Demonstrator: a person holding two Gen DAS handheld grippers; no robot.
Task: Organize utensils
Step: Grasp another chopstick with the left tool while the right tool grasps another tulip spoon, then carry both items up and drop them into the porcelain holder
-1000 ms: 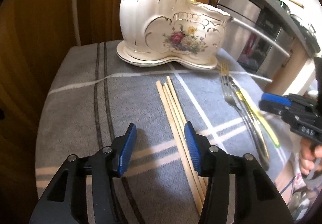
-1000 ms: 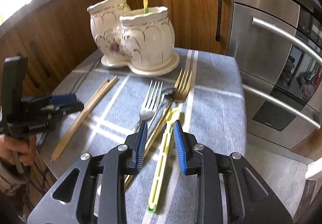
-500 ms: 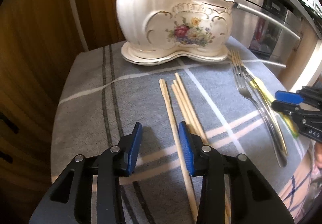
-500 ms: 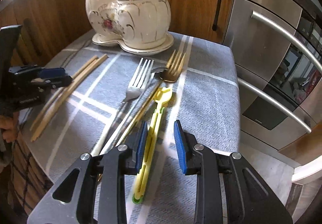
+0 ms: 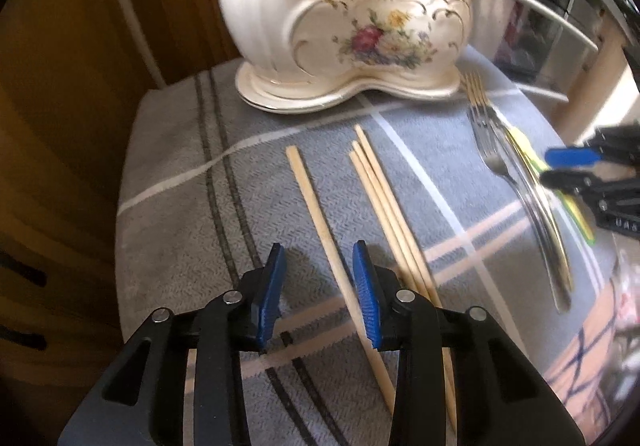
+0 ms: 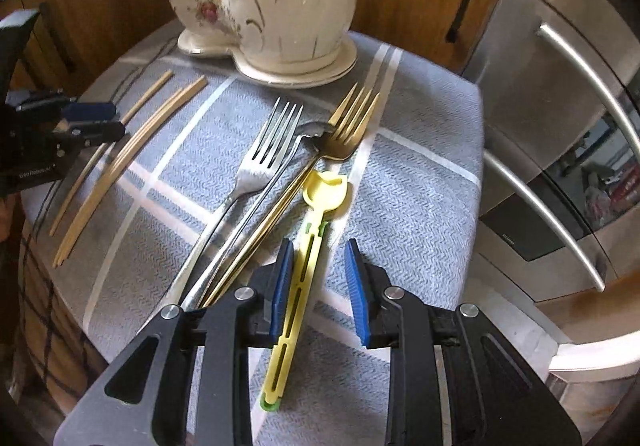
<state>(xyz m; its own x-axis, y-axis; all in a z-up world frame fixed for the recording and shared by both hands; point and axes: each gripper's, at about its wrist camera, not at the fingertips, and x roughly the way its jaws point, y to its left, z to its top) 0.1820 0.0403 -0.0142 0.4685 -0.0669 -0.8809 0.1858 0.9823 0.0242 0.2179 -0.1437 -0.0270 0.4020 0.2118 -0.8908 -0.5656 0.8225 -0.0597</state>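
The left gripper (image 5: 318, 292) stands over a single chopstick (image 5: 320, 221) that lies apart from the other chopsticks (image 5: 384, 205) on the grey cloth (image 5: 172, 173). Its jaws have just been closing; the stick lies between them near the right pad, not yet pinched, so the grip is unclenched. The right gripper (image 6: 318, 288) straddles the yellow plastic utensil (image 6: 304, 266), its left pad just beside the handle and the right pad apart: likewise released. Both point steeply down, evidently lined up along each handle for a pinch. The silver fork (image 6: 260, 161) and gold fork (image 6: 344, 133) lie crossed beside it. The ceramic holder (image 6: 280, 5), the likely destination, stands at the far edge.
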